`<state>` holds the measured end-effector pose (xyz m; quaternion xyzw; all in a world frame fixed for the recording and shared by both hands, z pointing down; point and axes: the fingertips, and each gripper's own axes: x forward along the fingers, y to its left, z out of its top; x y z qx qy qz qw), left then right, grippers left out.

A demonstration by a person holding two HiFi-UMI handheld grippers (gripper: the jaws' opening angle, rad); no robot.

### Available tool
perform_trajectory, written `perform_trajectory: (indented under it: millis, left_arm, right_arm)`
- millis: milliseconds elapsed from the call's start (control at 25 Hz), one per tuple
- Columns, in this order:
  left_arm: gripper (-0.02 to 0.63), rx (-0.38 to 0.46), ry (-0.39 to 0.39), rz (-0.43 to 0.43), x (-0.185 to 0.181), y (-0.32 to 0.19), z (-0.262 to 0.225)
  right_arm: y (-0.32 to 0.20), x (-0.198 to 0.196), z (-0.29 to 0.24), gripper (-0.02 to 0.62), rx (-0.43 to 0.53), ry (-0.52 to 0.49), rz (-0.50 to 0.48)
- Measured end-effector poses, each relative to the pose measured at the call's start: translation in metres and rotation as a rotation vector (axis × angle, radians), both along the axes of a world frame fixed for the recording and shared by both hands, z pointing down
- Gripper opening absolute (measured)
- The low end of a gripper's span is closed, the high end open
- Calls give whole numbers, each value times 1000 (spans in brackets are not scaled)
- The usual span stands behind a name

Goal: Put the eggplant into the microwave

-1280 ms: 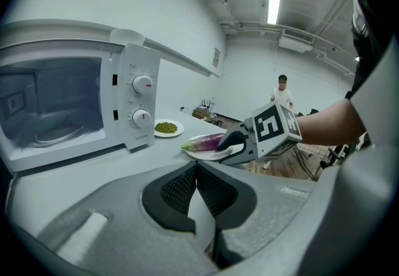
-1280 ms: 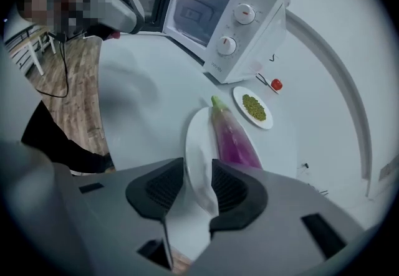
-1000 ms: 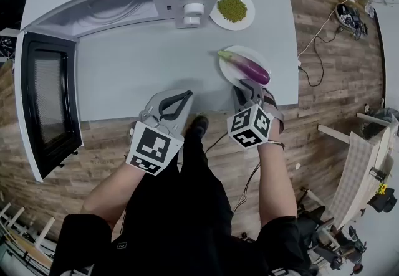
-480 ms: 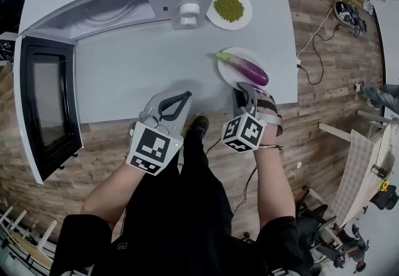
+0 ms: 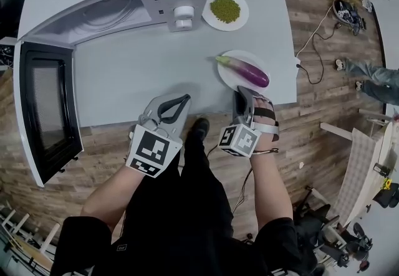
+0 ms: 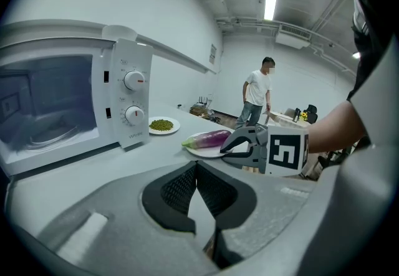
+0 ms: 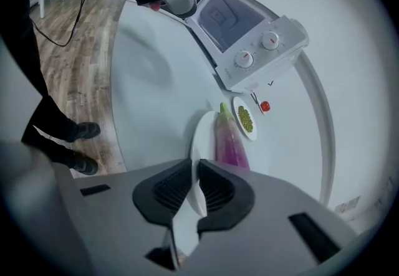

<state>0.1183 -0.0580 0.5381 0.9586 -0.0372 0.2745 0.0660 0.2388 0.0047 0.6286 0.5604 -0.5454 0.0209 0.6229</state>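
Observation:
A purple eggplant point(image 5: 247, 70) point(image 7: 229, 141) lies on a white plate point(image 5: 225, 73) point(image 7: 201, 130) near the grey table's front right edge. My right gripper point(image 5: 240, 91) point(image 7: 194, 164) is at the plate's near rim. Its jaws have just been closing, and the rim now sits pinched between the pads. The left gripper view shows the eggplant point(image 6: 209, 139) and the right gripper point(image 6: 228, 146) side on. My left gripper point(image 5: 185, 98) point(image 6: 196, 166) rests shut and empty at the table's front edge. The white microwave point(image 5: 106, 0) point(image 6: 62, 106) stands at the back left, its door point(image 5: 47, 109) swung wide open.
A second plate with green beans point(image 5: 225, 9) point(image 7: 245, 118) sits beside the microwave's dial panel point(image 5: 182, 16). A small red thing point(image 7: 265, 106) lies just past it. Cables point(image 5: 318, 38) trail over the wooden floor on the right. A person point(image 6: 255, 97) stands far back in the room.
The right gripper has rolled, its marker cube swinging left and down, and its jaws have narrowed around the plate's rim. The left gripper has stayed put.

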Motion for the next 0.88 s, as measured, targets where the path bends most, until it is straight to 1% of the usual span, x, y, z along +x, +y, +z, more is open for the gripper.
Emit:
perform_trajectory:
  millis: [400, 520, 880]
  left_arm:
    - [8, 5, -16, 14, 0, 5, 7]
    - [8, 6, -20, 18, -1, 7, 9]
    - [8, 18, -27, 33, -3, 10, 16]
  right_arm:
    - [2, 2, -9, 29, 137, 151, -6]
    - [3, 3, -11, 25, 170, 179, -3]
    - [6, 3, -13, 23, 231, 250, -6]
